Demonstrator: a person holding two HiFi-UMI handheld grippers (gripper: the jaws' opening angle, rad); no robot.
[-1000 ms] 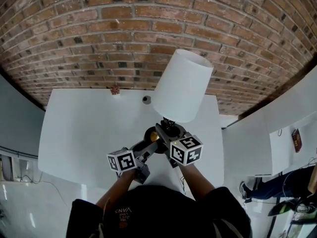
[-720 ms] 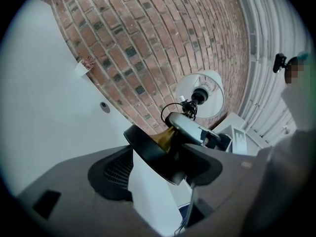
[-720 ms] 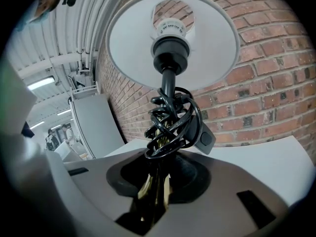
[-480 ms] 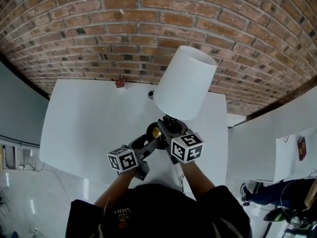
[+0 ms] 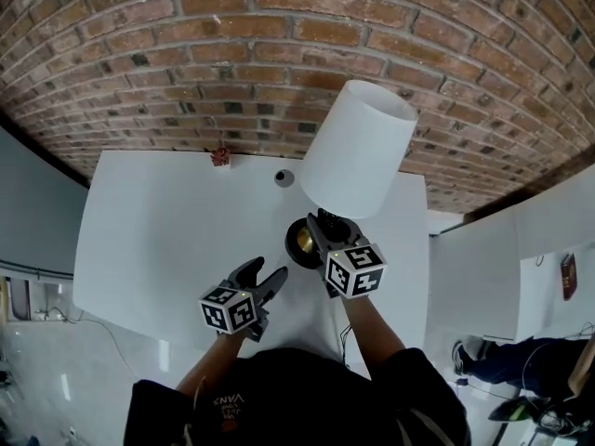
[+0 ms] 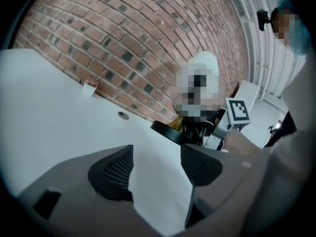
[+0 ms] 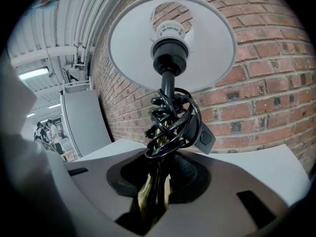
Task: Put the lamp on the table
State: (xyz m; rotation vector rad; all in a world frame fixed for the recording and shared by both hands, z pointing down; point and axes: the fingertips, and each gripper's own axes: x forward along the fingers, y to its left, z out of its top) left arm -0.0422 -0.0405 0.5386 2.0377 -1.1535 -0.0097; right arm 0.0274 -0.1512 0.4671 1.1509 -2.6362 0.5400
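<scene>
- Brick wall (image 5: 186, 63) stood behind a white surface (image 5: 158, 240), which carried only a small red item (image 5: 220, 157) and a round grommet (image 5: 284, 178) near its far edge.
- Right gripper (image 5: 323, 230): fingers clamped on the brass stem (image 7: 152, 194) of the lamp (image 5: 358, 147), just below its coiled cord (image 7: 170, 122).
- Lamp's long axis ran roughly upright, with the shade leaning toward the wall. Its black base (image 5: 299, 242) sat at the surface, though contact could not be confirmed.
- Left gripper (image 5: 262, 280): near the base, on its left, fingers apart and closing with nothing between them.
- Judgement: the right hand governed the set-down, and nothing obstructed the spot.
</scene>
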